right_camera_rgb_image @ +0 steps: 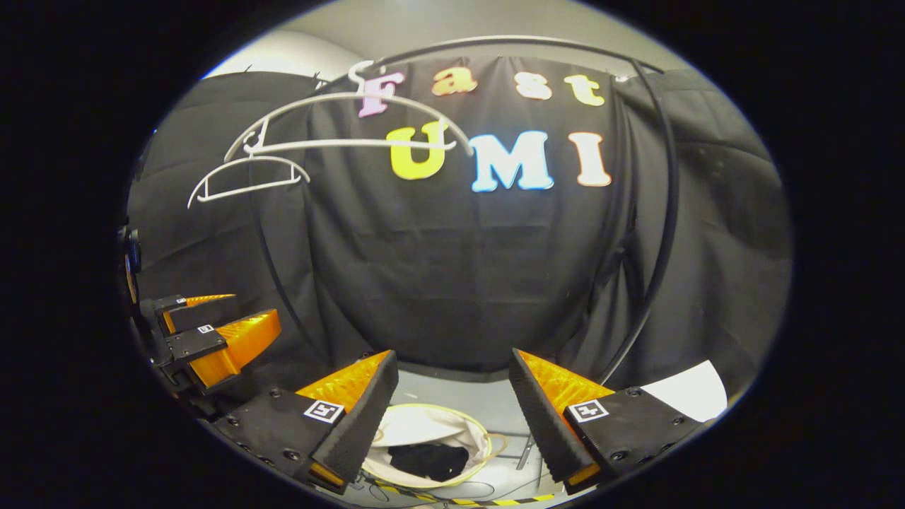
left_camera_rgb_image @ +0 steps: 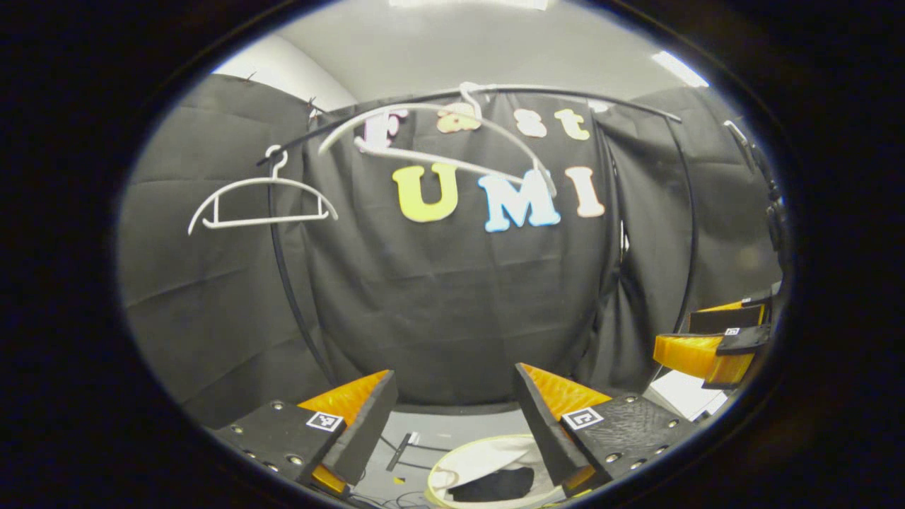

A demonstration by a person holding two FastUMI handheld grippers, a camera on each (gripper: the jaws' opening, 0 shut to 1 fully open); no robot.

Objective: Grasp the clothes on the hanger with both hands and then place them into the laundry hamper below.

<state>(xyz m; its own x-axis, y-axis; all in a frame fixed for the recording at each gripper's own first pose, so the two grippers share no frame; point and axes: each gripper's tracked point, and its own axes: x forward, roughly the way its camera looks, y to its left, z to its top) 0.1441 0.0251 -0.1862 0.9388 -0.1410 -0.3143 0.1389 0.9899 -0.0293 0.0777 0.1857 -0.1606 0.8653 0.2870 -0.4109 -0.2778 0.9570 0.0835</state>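
I have the left gripper (left_camera_rgb_image: 452, 417) spread wide and empty, above the laundry hamper (left_camera_rgb_image: 452, 472). My right gripper (right_camera_rgb_image: 452, 417) is equally wide apart, empty, also above the hamper. The dark clothes (right_camera_rgb_image: 428, 459) lie inside the hamper. Two bare white hangers (left_camera_rgb_image: 261, 205) hang from the black rail (left_camera_rgb_image: 565, 95) high above the hamper.

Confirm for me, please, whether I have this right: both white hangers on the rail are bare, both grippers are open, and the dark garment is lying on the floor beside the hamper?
Not quite: the dark garment lies inside the hamper, not on the floor beside it, as the right gripper view shows. The rest stands: both hangers are bare, and the left gripper and right gripper are open.
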